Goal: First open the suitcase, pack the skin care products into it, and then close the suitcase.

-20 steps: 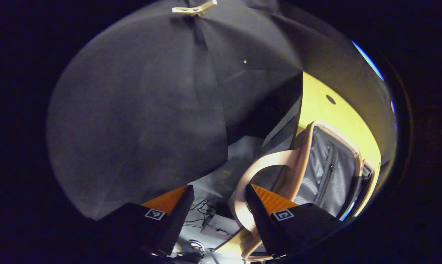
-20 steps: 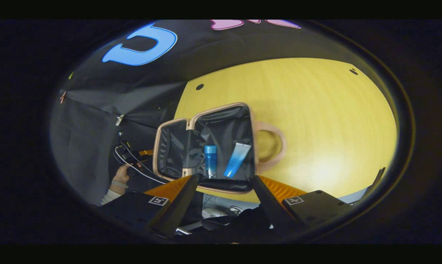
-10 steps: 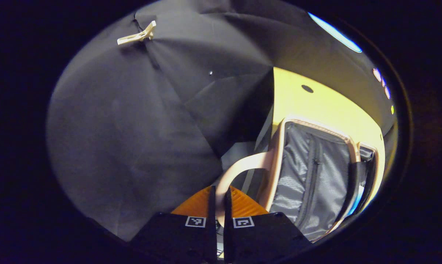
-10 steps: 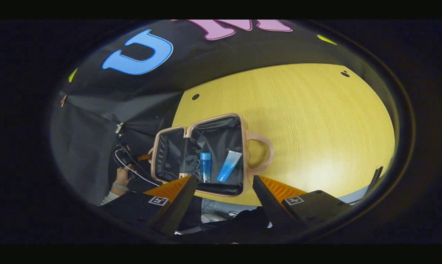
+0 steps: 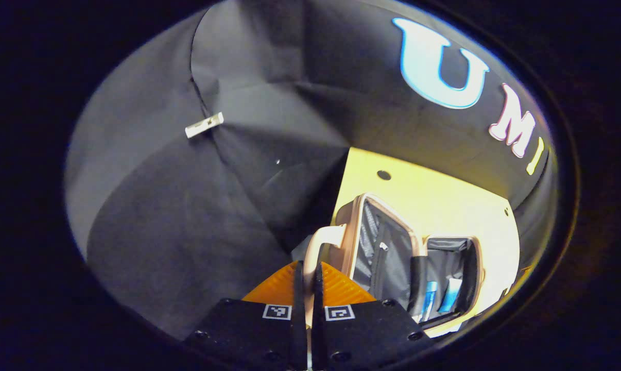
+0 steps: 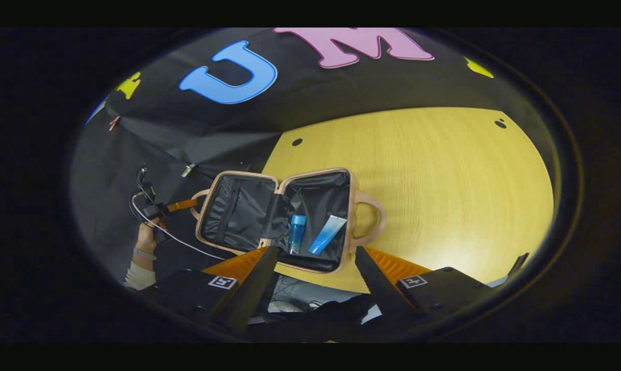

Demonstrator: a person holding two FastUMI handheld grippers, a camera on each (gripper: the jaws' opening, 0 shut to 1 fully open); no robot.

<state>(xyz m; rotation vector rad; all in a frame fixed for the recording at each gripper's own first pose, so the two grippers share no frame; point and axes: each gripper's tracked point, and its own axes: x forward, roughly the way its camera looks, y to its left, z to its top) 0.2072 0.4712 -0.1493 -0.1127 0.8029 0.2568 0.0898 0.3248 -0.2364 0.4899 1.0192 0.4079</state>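
Left gripper [image 5: 305, 288] clamped on the handle [image 5: 316, 246] of the suitcase lid [image 5: 387, 247], fingers nearly together with the pink loop pinched between them. Right gripper [image 6: 315, 278] spread wide and empty, held above the near edge of the table [image 6: 444, 170]. Suitcase [image 6: 279, 219] lying open near the table's left edge, lid half overhanging it; blue bottle [image 6: 296, 233] and blue tube [image 6: 327, 234] side by side in the base half [image 6: 318, 198].

Likely risk on closing: thin handle slipping out of the pinch, letting the lid drop, or the whole case dragged off the edge by a sideways pull; black strap [image 5: 417, 278] between the halves possibly caught in the seam.

Handle contact partly masked by the finger pads; zipper or latch not discernible.
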